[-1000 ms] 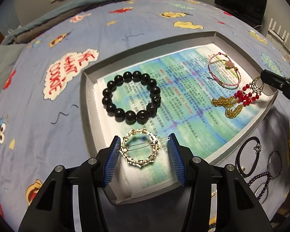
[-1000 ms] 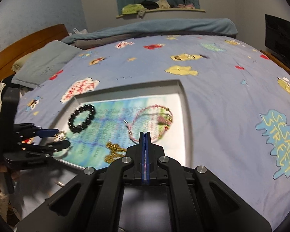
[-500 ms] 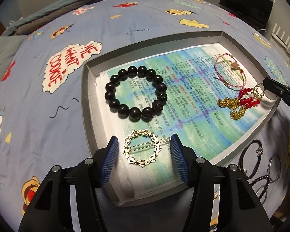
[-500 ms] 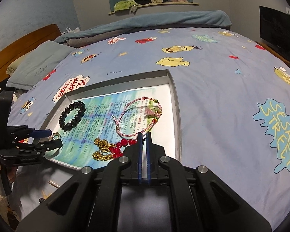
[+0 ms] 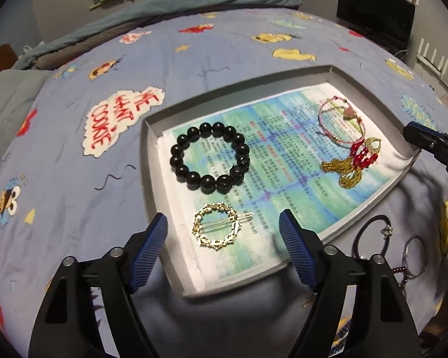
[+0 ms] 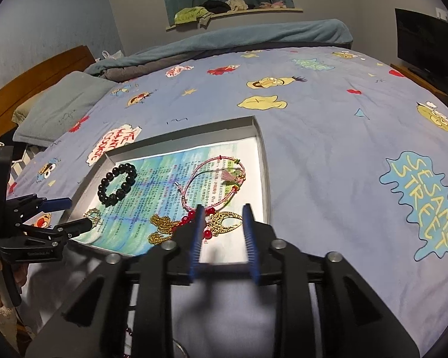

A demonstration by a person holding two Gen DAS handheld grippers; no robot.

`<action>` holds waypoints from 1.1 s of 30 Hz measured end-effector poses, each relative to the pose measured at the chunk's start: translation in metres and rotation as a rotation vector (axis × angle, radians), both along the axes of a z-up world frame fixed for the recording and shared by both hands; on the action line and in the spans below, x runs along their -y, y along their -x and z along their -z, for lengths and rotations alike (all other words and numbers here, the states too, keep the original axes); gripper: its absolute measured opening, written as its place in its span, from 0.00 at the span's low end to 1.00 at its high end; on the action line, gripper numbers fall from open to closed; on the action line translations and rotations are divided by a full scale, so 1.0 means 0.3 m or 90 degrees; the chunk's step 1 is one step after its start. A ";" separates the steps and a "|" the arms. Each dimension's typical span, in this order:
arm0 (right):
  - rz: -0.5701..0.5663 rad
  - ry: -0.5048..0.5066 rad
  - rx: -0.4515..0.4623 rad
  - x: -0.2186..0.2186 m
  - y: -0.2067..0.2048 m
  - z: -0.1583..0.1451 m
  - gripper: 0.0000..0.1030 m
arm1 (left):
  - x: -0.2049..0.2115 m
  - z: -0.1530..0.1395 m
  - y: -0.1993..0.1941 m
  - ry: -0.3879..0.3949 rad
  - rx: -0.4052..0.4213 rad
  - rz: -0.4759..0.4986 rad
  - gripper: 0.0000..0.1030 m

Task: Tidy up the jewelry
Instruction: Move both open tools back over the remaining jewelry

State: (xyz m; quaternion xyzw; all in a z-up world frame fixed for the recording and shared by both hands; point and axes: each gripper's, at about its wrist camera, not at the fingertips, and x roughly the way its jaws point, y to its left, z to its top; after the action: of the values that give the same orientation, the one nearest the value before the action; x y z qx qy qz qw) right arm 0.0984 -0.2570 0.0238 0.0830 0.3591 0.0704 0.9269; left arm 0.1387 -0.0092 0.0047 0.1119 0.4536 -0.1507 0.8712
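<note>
A grey tray (image 5: 150, 161) (image 6: 261, 137) lined with printed paper lies on the bed. In it are a black bead bracelet (image 5: 209, 158) (image 6: 116, 183), a round gold hair clip (image 5: 218, 229), a pink cord bracelet (image 5: 340, 119) (image 6: 218, 179) and a gold earring with red beads (image 5: 355, 161) (image 6: 221, 220). My left gripper (image 5: 224, 223) hangs over the hair clip with its jaws opening, apart from the clip. My right gripper (image 6: 222, 208) is over the gold earring, jaws opening, the earring lying loose between them.
Black hair ties (image 5: 373, 235) and a thin ring-like band (image 5: 415, 256) lie on the blue cartoon bedspread (image 5: 74, 155) right of the tray. A pillow (image 6: 56, 110) and wooden headboard (image 6: 30, 80) are at far left. A dark screen (image 5: 376, 18) stands by the wall.
My left gripper opened wider and drew back from the hair clip, which stays in the tray. My right gripper went from shut to partly open, leaving the gold earring in the tray.
</note>
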 end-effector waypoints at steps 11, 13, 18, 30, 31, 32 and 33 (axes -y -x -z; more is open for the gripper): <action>0.004 0.001 0.027 0.019 0.148 -0.077 0.67 | -0.063 -0.070 0.158 0.003 0.031 -0.018 0.79; 0.001 0.005 0.030 0.021 0.175 -0.088 0.73 | -0.073 -0.076 0.192 0.004 0.033 -0.021 0.80; -0.007 0.017 0.038 0.020 0.248 -0.110 0.85 | -0.093 -0.083 0.280 0.004 0.042 -0.031 0.89; -0.023 0.048 0.026 0.001 0.356 -0.073 0.95 | -0.096 -0.064 0.441 0.015 0.054 -0.037 0.90; -0.025 0.051 0.025 -0.001 0.359 -0.068 0.95 | -0.094 -0.062 0.450 0.021 0.055 -0.037 0.90; -0.027 0.052 0.024 -0.002 0.363 -0.062 0.95 | -0.089 -0.057 0.458 0.028 0.053 -0.036 0.90; -0.029 0.053 0.021 -0.003 0.368 -0.054 0.95 | -0.084 -0.050 0.466 0.034 0.051 -0.033 0.90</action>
State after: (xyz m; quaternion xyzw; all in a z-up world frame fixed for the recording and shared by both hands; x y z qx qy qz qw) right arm -0.0120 -0.2562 0.0401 0.0350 0.3482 0.0779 0.9335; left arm -0.0010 0.0158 0.0198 0.0827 0.4167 -0.1353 0.8951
